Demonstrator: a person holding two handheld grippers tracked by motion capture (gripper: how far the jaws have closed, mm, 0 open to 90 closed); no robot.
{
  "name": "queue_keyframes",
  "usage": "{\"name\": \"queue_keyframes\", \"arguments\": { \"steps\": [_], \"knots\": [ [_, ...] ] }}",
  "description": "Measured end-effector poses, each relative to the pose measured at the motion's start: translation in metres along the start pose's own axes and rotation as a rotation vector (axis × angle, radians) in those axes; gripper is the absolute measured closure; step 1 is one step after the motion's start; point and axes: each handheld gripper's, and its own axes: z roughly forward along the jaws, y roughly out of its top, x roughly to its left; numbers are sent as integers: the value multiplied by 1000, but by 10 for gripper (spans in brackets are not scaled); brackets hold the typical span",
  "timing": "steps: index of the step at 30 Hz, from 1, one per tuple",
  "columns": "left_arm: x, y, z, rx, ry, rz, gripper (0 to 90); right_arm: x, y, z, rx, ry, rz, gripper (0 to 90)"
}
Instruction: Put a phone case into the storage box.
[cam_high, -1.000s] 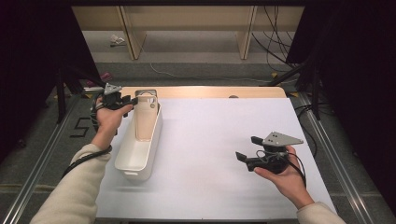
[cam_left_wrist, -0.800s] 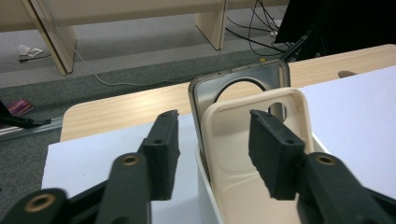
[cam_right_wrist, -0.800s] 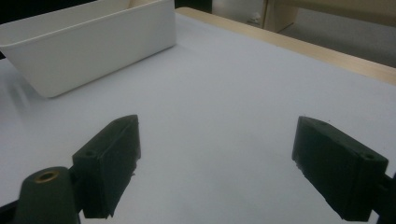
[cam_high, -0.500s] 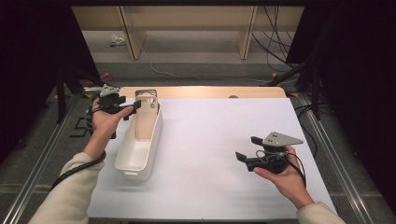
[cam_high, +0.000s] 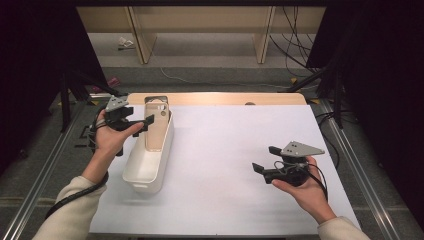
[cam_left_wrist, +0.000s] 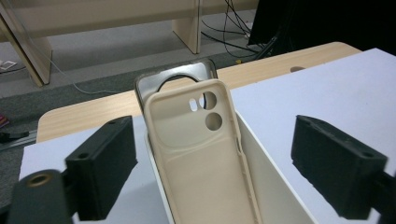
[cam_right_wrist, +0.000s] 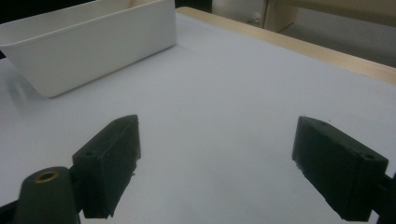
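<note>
the left gripper (cam_high: 131, 120) is held by the left hand (cam_high: 111, 139) at the far left of the bench (cam_high: 225, 150), its fingers (cam_left_wrist: 100, 172) spread wide with nothing between them. in the left gripper view the fingers stand one to each side of a white tub (cam_high: 149, 155). a beige phone case (cam_left_wrist: 201, 149) leans upright inside the tub just beyond the fingertips, its open side and camera cutouts toward the fingers. a darker, clear-looking case (cam_left_wrist: 154, 81) stands right behind it, against the tub's far end. neither case touches the fingers.

the right gripper (cam_high: 266, 162) rests in the right hand (cam_high: 306, 187) over the near right part of the bench, well apart from the tub. its fingers (cam_right_wrist: 109, 163) are also wide open and empty, hanging above the bare white surface. in the right gripper view the tub's long side (cam_right_wrist: 88, 39) lies well ahead of the fingers, off toward the left one.
</note>
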Motion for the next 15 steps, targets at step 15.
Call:
{"name": "queue_keyframes", "arguments": {
  "steps": [15],
  "knots": [
    [-15, -19, -16, -13, -49, 3, 27, 0, 0, 0, -3, -2, 1, 161]
  ]
}}
